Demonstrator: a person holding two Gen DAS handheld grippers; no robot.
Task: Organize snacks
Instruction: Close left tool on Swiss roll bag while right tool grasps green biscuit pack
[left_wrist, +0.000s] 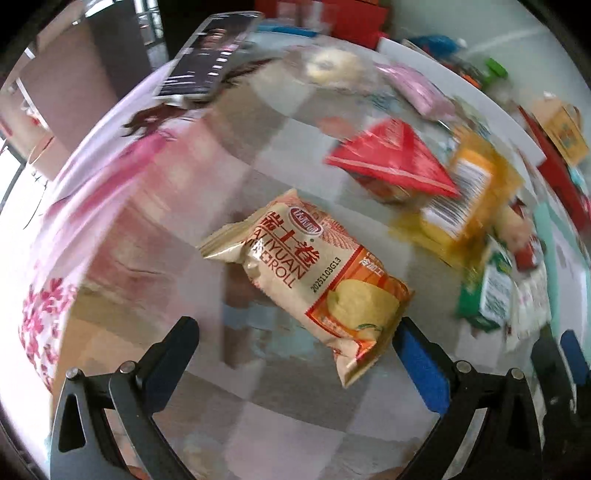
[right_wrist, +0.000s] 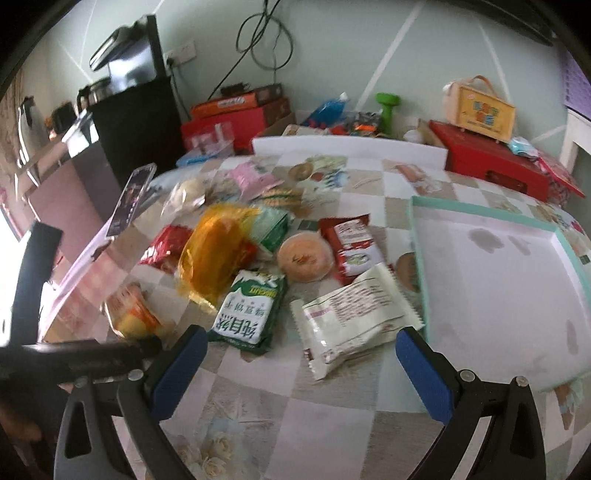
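Observation:
My left gripper (left_wrist: 295, 339) is open, its jaws wide, just short of a beige and orange egg-roll snack bag (left_wrist: 314, 273) lying on the checked tablecloth. That bag also shows in the right wrist view (right_wrist: 133, 310) at the left. My right gripper (right_wrist: 297, 345) is open and empty above a white snack packet (right_wrist: 351, 317) and a green packet (right_wrist: 247, 310). A yellow bag (right_wrist: 214, 251), red packets (right_wrist: 351, 243), a round bun (right_wrist: 304, 256) and a pink packet (right_wrist: 251, 177) lie in a pile. A white tray with a mint rim (right_wrist: 415, 258) sits to the right, nothing in it.
A phone (right_wrist: 131, 199) leans at the table's left edge. Red boxes (right_wrist: 491, 166), a yellow carry box (right_wrist: 480, 110) and a green dumbbell (right_wrist: 386, 107) stand at the back. A black cabinet (right_wrist: 136, 125) is at the back left. The left gripper's body (right_wrist: 74, 354) crosses the lower left.

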